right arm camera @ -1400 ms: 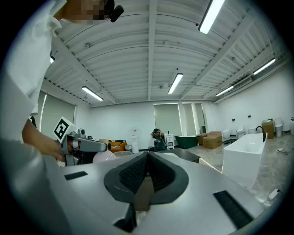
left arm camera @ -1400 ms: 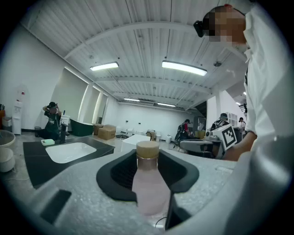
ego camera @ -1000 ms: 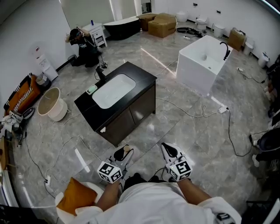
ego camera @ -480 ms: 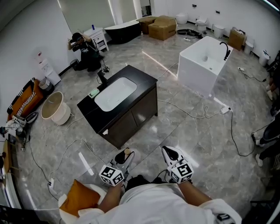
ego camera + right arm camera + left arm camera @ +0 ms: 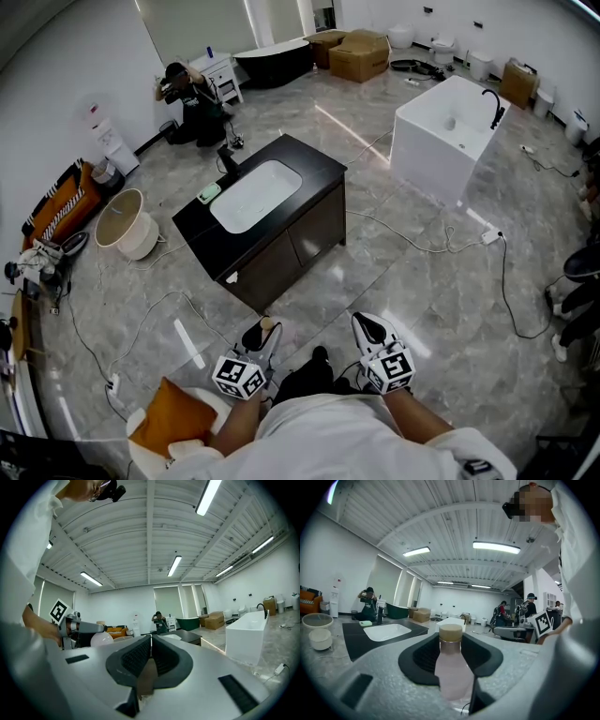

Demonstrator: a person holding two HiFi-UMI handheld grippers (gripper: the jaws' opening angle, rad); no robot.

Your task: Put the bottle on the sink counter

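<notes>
A pale pink bottle [image 5: 452, 667] with a tan cap stands upright between the jaws of my left gripper [image 5: 451, 641], which is shut on its body. In the head view the cap [image 5: 268, 324] shows at the tip of the left gripper [image 5: 258, 342], low in the frame and close to my body. My right gripper [image 5: 371, 330] is level with it on the right, jaws together on nothing [image 5: 151, 644]. The sink counter [image 5: 314, 161], black with a white basin [image 5: 255, 195], stands a few steps ahead on the floor. It also shows at the left in the left gripper view [image 5: 351, 637].
A black faucet [image 5: 228, 157] and a green pad [image 5: 208, 194] sit at the counter's far end. Cables [image 5: 422, 246] trail over the grey floor. A white tub [image 5: 450, 131] stands at the right, a pale bucket [image 5: 127, 223] at the left, and a person [image 5: 192, 94] crouches beyond the counter.
The counter has slid slightly lower and to the right in the head view as I come closer. Both grippers keep the same pose, the bottle still in the left one.
</notes>
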